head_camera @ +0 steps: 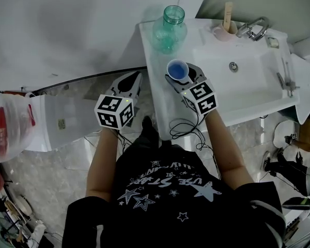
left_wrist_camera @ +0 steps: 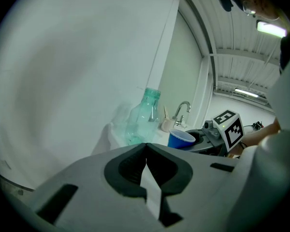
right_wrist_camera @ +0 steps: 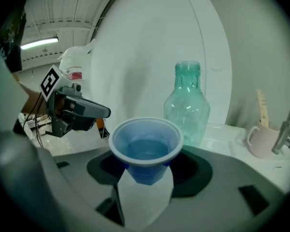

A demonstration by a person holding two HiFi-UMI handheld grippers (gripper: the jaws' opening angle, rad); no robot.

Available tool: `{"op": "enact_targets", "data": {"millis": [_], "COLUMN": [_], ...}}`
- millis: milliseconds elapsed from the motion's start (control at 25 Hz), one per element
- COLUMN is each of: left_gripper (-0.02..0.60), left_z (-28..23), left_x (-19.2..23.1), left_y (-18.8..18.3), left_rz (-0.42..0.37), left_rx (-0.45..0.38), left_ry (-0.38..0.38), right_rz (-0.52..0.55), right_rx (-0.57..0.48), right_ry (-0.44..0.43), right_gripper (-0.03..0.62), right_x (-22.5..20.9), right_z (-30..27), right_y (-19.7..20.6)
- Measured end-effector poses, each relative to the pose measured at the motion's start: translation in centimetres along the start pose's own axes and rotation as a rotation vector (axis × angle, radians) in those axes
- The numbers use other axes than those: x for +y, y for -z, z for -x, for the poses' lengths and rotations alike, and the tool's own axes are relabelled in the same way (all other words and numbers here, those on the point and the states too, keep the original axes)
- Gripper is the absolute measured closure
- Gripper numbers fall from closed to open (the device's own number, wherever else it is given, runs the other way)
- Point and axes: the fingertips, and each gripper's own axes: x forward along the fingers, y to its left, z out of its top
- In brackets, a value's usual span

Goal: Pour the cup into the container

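Right gripper [head_camera: 185, 80] clamps the upright cup [head_camera: 178, 70]; bottle [head_camera: 170, 29] stands at its 11 o'clock; left gripper [head_camera: 133, 81] closed, empty, at 9 o'clock

Cup [head_camera: 177, 70]: small, blue plastic, upright, mouth open, liquid partway up inside. Clamped low on its body between the fingers of the right gripper [head_camera: 183, 79], just left of the sink [head_camera: 248, 81].

Container [head_camera: 170, 27]: clear green-tinted glass bottle, wide mouth uncapped, standing upright on the counter [head_camera: 155, 87] left of the sink, beyond the cup and apart from it.
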Motion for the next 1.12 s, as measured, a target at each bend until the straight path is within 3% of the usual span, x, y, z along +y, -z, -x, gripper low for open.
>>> {"op": "enact_targets", "data": {"millis": [280, 1120], "left_gripper": [0.569, 0.569], "left_z": [0.1, -0.1], "left_x": [0.2, 0.2], "left_y": [1.7, 4.7], "left_rz": [0.001, 0.050], "left_rx": [0.031, 0.082], "left_ry": [0.008, 0.036], "right_rz": [0.052, 0.041], "right_rx": [0.039, 0.070], "right_ry": [-0.018, 0.001], "right_gripper": [0.332, 0.316], "right_x": [1.3, 1.9], "right_z": [-1.9, -4.0], "right_y": [2.5, 5.0]}}
